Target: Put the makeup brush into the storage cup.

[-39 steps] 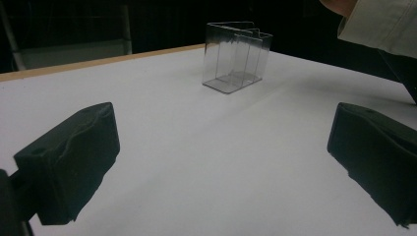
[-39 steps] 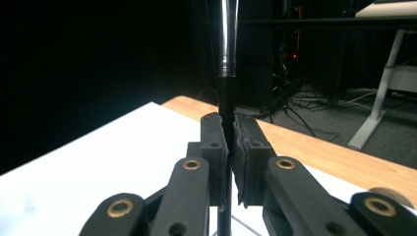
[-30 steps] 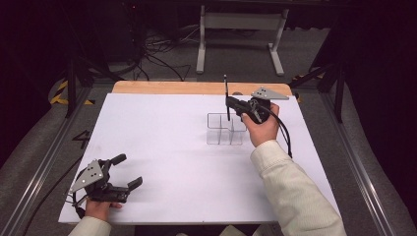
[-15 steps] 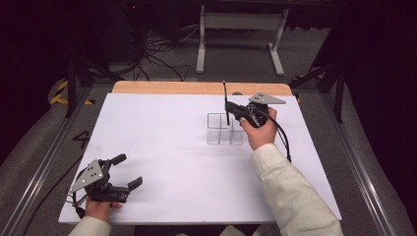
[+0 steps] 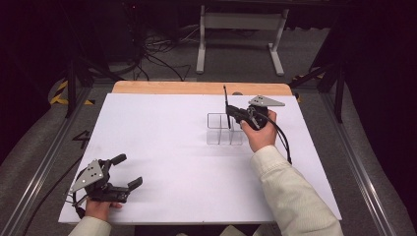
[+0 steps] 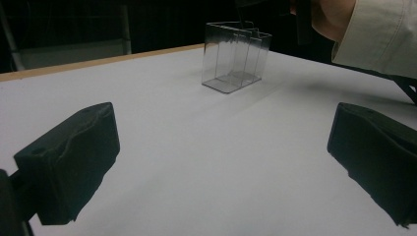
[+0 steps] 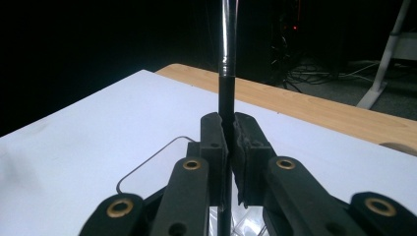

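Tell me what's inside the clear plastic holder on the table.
The clear holder looks empty in its near compartments. A thin black pen, clamped upright by the right gripper, stands over it; whether its tip has entered is hidden.

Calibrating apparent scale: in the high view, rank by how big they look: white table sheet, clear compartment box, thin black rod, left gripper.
1. white table sheet, by far the largest.
2. left gripper, though it sits nearer the camera, so this is unsure.
3. clear compartment box.
4. thin black rod, long but very slim.
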A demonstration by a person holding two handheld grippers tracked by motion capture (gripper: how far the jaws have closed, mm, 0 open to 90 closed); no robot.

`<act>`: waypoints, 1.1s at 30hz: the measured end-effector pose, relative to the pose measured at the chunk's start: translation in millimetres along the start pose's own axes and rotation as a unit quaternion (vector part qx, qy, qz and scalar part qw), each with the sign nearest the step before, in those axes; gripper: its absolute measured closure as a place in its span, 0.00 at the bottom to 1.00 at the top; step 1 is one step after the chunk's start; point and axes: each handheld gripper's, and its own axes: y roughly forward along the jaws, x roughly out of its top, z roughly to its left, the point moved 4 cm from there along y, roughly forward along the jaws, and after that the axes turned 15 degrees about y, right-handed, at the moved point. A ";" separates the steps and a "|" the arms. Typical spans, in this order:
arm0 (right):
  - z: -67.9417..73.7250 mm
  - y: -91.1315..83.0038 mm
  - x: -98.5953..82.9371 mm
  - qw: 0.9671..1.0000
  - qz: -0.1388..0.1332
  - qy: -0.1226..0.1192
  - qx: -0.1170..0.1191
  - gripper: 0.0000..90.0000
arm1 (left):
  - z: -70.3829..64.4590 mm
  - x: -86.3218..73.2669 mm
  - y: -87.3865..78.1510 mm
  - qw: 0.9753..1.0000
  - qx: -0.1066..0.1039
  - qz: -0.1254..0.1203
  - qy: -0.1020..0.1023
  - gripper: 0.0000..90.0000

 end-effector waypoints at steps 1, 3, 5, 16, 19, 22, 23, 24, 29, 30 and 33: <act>-0.4 -0.1 -0.7 1.000 0.001 0.000 -0.001 0.93 | 0.0 0.0 0.1 1.000 0.000 0.000 0.000 0.00; -0.4 -0.4 -1.9 1.000 0.001 0.001 0.000 0.93 | -0.4 0.0 0.4 1.000 -0.001 0.000 -0.004 0.00; -0.1 -0.8 -2.5 1.000 0.002 0.001 0.000 0.93 | -0.9 0.0 0.4 1.000 -0.002 0.000 -0.007 0.00; 3.0 -7.7 0.5 1.000 -0.010 0.016 0.022 0.73 | 0.1 0.0 0.1 1.000 0.000 0.000 0.000 0.00; 5.6 -12.7 3.4 0.999 -0.019 0.010 0.026 0.65 | 0.1 0.0 0.1 1.000 0.000 0.000 0.000 0.00; 8.0 -16.1 5.3 0.999 -0.023 0.003 0.027 0.60 | -0.3 0.0 0.3 1.000 0.000 0.000 -0.004 0.00; 8.0 -16.1 5.3 0.999 -0.023 0.003 0.027 0.60 | -0.4 0.0 0.4 1.000 0.000 0.000 -0.005 0.00; 9.3 -18.4 6.6 0.999 -0.027 0.000 0.029 0.57 | -0.7 0.0 0.5 1.000 -0.001 0.000 -0.006 0.00; 12.0 -24.3 8.9 0.999 -0.031 -0.006 0.033 0.54 | -0.5 0.0 0.8 1.000 -0.001 -0.001 -0.007 0.00; 13.0 -25.9 9.3 0.999 -0.032 -0.005 0.035 0.53 | -0.5 0.0 0.8 1.000 -0.001 0.000 -0.007 0.00; 15.7 -31.3 10.5 0.999 -0.033 -0.010 0.040 0.50 | -0.1 0.0 0.5 1.000 0.000 -0.001 -0.006 0.00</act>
